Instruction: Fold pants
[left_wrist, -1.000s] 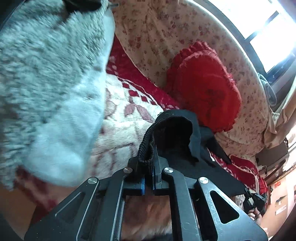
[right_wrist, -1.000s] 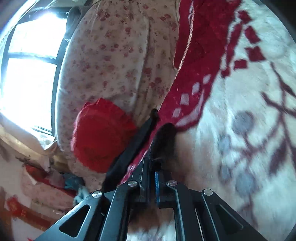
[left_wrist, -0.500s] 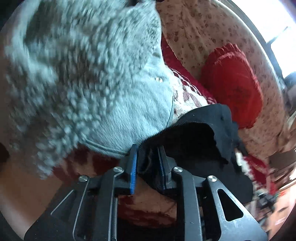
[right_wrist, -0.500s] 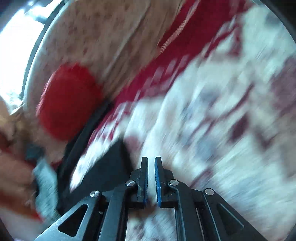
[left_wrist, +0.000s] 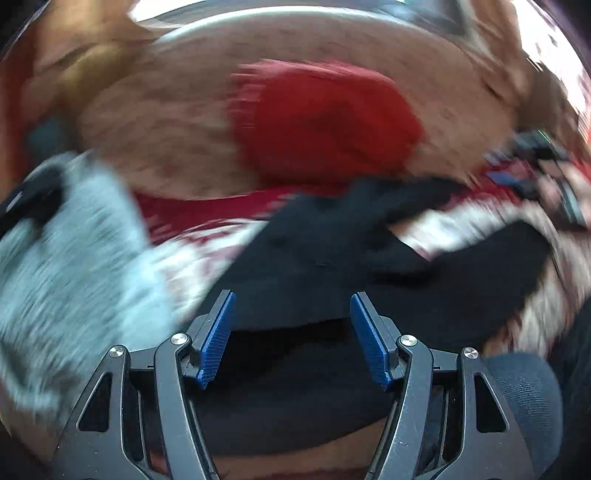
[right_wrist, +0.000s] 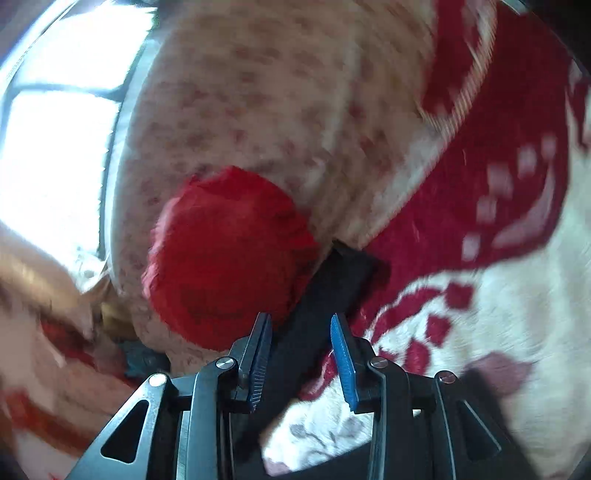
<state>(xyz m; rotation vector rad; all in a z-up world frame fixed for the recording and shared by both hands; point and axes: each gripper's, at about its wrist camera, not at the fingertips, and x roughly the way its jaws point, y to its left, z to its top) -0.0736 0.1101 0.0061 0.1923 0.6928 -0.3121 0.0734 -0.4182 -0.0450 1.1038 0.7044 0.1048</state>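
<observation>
The left gripper (left_wrist: 290, 328) is hovering with jaws spread wide, the black pants (left_wrist: 314, 266) lying just beyond and below them on the red-and-white blanket (left_wrist: 207, 236). The right gripper (right_wrist: 301, 354) is gaping too, a black strip of the pants running between its fingers, ungripped. Farther back, a red cushion (right_wrist: 225, 266) is leaning on floral fabric (right_wrist: 280, 92).

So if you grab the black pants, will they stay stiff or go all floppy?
Probably floppy: the black pants lie crumpled and draped over the blanket. They will likely sag and bunch between the open left gripper fingers. Probably light, since the cloth looks thin.
</observation>
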